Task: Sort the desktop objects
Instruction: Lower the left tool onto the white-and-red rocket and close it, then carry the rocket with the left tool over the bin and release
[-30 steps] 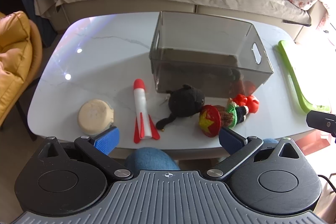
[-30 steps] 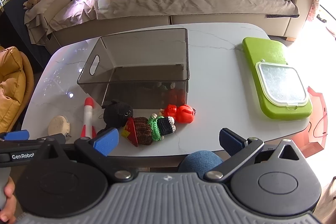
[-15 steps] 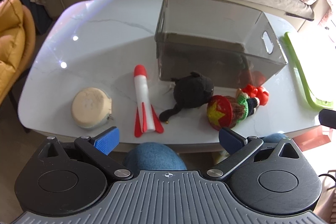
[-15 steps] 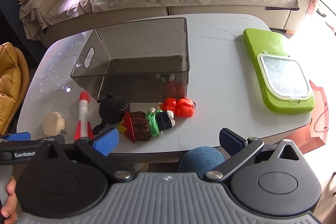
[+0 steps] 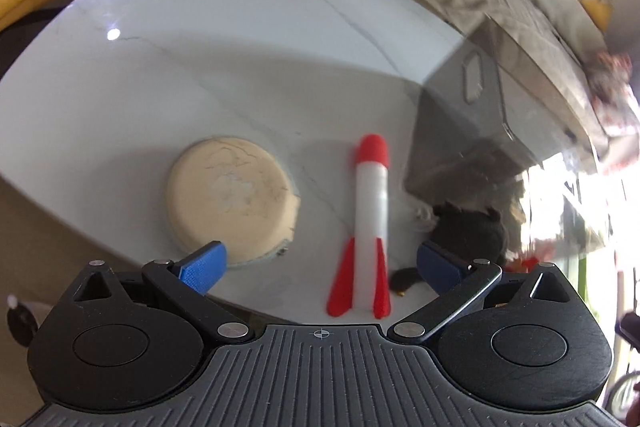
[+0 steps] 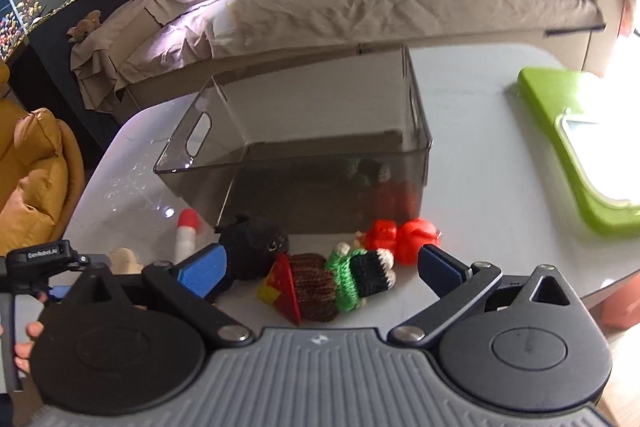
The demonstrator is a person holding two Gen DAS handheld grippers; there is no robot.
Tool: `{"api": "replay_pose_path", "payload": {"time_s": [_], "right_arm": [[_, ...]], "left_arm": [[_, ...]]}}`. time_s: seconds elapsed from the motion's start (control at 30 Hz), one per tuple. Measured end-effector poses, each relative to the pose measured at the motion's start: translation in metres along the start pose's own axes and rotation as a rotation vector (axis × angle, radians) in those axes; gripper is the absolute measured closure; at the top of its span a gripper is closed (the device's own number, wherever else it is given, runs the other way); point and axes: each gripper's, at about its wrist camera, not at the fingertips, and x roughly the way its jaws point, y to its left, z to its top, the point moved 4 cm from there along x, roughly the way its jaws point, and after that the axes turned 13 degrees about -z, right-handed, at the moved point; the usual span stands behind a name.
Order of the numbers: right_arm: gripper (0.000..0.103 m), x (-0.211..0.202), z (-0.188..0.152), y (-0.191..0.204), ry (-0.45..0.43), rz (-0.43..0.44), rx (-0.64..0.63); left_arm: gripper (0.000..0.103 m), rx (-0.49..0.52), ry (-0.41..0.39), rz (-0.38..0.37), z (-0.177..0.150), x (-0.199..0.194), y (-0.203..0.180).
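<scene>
Two grippers were out over the white marble table (image 5: pixel 248 39), both with jaws spread wide and nothing between them. The left gripper (image 5: pixel 320 265) hung low at the near edge, framing the toy rocket (image 5: pixel 370 227), which lay flat with its red nose pointing away and its fins toward the camera. Just left of it sat the round cream pouch (image 5: pixel 230 197), partly behind the left blue pad. To the right, the black plush (image 5: pixel 470 231) lay near the corner of the smoky clear bin (image 5: pixel 460 131).

From the right wrist view, the right gripper (image 6: pixel 322 267) hovered above the knitted doll (image 6: pixel 332 285), which lay on its side with its red star hat toward the near edge. The orange plush toy (image 6: pixel 402 235) rested just beyond it, close to the bin's (image 6: pixel 320 143) front wall. Further right lay the green lid (image 6: pixel 560 131).

The bin looked empty, so the sorting seemed barely begun.

Handling, as a judgement: the rocket looked light and foamy, smooth along its white body, so a pinch across the mid-body should hold better than at the thin fins, which might bend. The pouch seemed soft and flat; its rim would be the place to grip. The doll and plushes looked light and squashy, forgiving of a firm squeeze round the middle, though the yarn might snag or slip if only a loose edge was caught.
</scene>
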Motion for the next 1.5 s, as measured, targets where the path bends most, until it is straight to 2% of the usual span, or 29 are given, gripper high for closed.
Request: {"api": "replay_pose_path", "payload": {"time_s": [0.13,0.2,0.27,0.37,0.47,0.57,0.67,0.7,0.77,0.8,0.83,0.87,1.03,1.17,1.27,1.4,1.5], "right_arm": [[0.001,0.022,-0.002,0.000,0.101,0.018,0.026],[0.001,0.024,-0.003,-0.001,0.103,0.027,0.026],[0.003,0.023,-0.004,-0.002,0.100,0.028,0.015],[0.007,0.017,-0.008,-0.012,0.085,0.026,0.009],[0.006,0.017,-0.008,-0.027,0.063,0.038,0.054],[0.006,0.020,-0.009,-0.040,0.066,0.044,0.098],[0.005,0.024,-0.012,-0.050,0.075,0.049,0.120],[0.005,0.026,-0.013,-0.052,0.082,0.053,0.125],[0.005,0.030,-0.015,-0.055,0.097,0.064,0.137],[0.005,0.032,-0.017,-0.057,0.103,0.071,0.146],[0.005,0.033,-0.018,-0.058,0.110,0.078,0.155],[0.005,0.035,-0.019,-0.059,0.116,0.085,0.165],[0.005,0.036,-0.025,-0.063,0.137,0.128,0.197],[0.003,0.033,-0.024,-0.071,0.123,0.134,0.214],[0.003,0.032,-0.023,-0.078,0.118,0.141,0.233],[0.002,0.034,-0.020,-0.082,0.109,0.171,0.253],[0.002,0.039,-0.017,-0.084,0.114,0.191,0.265]], "left_arm": [[0.000,0.163,0.136,0.163,0.002,0.055,-0.032],[0.000,0.236,0.186,0.266,0.003,0.085,-0.041],[0.000,0.260,0.209,0.311,0.007,0.106,-0.046],[0.000,0.244,0.229,0.299,0.015,0.126,-0.049],[0.000,0.161,0.270,0.260,0.018,0.140,-0.041],[0.000,0.108,0.259,0.240,0.017,0.143,-0.032],[0.002,0.104,0.253,0.235,0.014,0.141,-0.030],[0.005,0.110,0.250,0.243,0.013,0.140,-0.030],[0.018,0.153,0.237,0.284,0.011,0.137,-0.033],[0.044,0.173,0.228,0.304,0.010,0.135,-0.035],[0.063,0.193,0.219,0.324,0.010,0.133,-0.037],[0.071,0.184,0.218,0.321,0.010,0.132,-0.037],[0.073,0.062,0.200,0.236,0.009,0.115,-0.033],[0.073,0.079,0.183,0.153,0.012,0.076,-0.056],[0.073,0.136,0.198,0.084,0.019,0.034,-0.094],[0.070,0.268,0.090,0.138,0.053,-0.009,-0.143],[0.071,0.315,0.010,0.162,0.093,-0.018,-0.168]]}}
